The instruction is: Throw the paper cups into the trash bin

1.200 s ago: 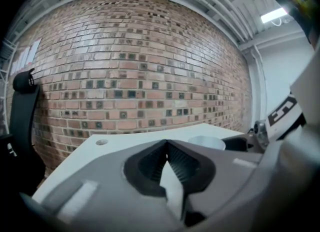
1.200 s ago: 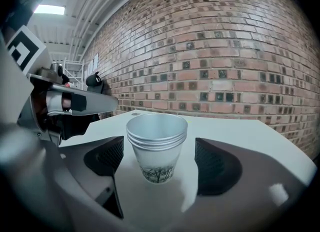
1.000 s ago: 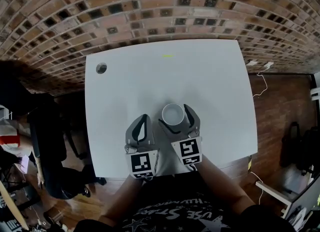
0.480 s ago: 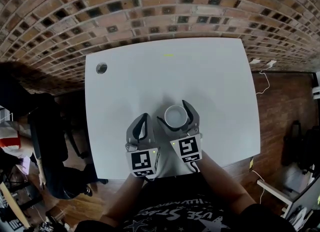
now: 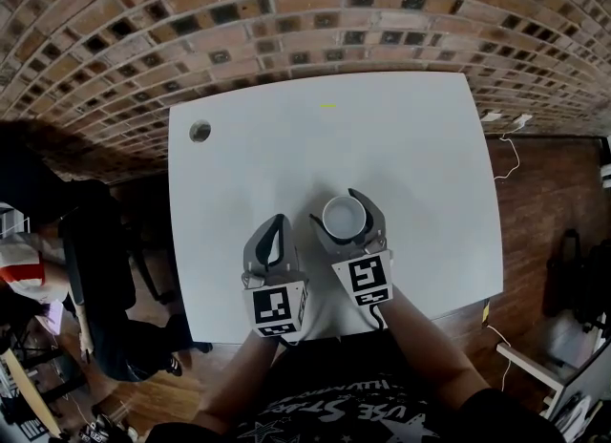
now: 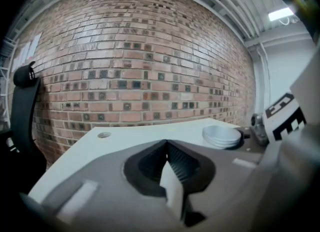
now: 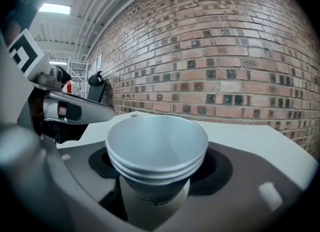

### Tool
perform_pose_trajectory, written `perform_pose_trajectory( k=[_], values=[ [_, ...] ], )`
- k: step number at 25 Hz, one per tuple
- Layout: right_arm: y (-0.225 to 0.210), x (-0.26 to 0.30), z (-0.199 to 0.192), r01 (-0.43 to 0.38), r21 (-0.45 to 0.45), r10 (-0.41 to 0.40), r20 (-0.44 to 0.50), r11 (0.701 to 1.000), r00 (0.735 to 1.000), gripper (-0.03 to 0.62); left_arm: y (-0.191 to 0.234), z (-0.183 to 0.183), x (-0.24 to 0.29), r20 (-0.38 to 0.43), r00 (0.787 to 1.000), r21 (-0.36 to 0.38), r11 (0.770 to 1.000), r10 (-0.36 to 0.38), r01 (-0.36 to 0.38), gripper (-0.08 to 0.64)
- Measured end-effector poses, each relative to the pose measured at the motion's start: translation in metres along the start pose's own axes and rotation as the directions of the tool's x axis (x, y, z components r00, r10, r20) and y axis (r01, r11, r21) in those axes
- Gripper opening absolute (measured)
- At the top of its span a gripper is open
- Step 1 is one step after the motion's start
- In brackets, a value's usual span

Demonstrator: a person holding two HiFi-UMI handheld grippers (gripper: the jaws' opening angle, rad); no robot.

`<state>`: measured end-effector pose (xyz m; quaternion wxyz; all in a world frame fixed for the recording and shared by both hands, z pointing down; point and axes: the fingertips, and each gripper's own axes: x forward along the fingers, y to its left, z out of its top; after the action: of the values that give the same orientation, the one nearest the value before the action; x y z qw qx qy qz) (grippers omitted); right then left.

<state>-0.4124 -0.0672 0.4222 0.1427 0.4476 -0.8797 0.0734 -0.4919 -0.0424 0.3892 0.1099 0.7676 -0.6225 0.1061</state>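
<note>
At the bottom of the head view the person's forearms (image 5: 431,353) reach up to the two grippers, each carrying a marker cube (image 5: 278,307) at its near end. The left gripper (image 5: 276,227) sits low and centre-left over the near part of the white table (image 5: 286,159). Its jaws are pressed together with nothing between them, their tips meeting in a point in the left gripper view.

Just to its right, the right gripper (image 5: 341,212) has its jaws either side of a stack of paper cups (image 7: 157,148), which stands upright on the table, mouth up, with three rims nested one in another. Those jaws have just been closing, and in the head view they lie against the stack on both sides.

Farther up, the table top is bare apart from a round cable hole (image 5: 200,131) near its upper left corner and a small yellow mark (image 5: 327,105) by the far edge. Beyond it, a brick wall (image 5: 286,11) fills the top of the frame.
</note>
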Motion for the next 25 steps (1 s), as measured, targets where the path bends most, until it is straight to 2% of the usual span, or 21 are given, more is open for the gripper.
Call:
perform_pose_trajectory(
  k=[8, 16, 25],
  values=[
    [-0.005, -0.005, 0.001, 0.034, -0.013, -0.034, 0.015, 0.999, 0.999, 0.351, 0.007, 0.011, -0.007, 0.029, 1.0, -0.012, 1.0, 0.011, -0.011, 0.005],
    [-0.008, -0.018, 0.026, 0.043, 0.03, -0.045, 0.038, 0.999, 0.998, 0.35, 0.007, 0.029, -0.004, 0.022, 0.999, 0.015, 0.999, -0.034, 0.034, 0.005],
    [-0.009, -0.039, 0.089, 0.05, -0.013, -0.048, 0.096, 0.999, 0.994, 0.35, 0.015, 0.092, -0.018, 0.145, 0.988, 0.073, 0.996, -0.052, 0.042, 0.005]
  ],
)
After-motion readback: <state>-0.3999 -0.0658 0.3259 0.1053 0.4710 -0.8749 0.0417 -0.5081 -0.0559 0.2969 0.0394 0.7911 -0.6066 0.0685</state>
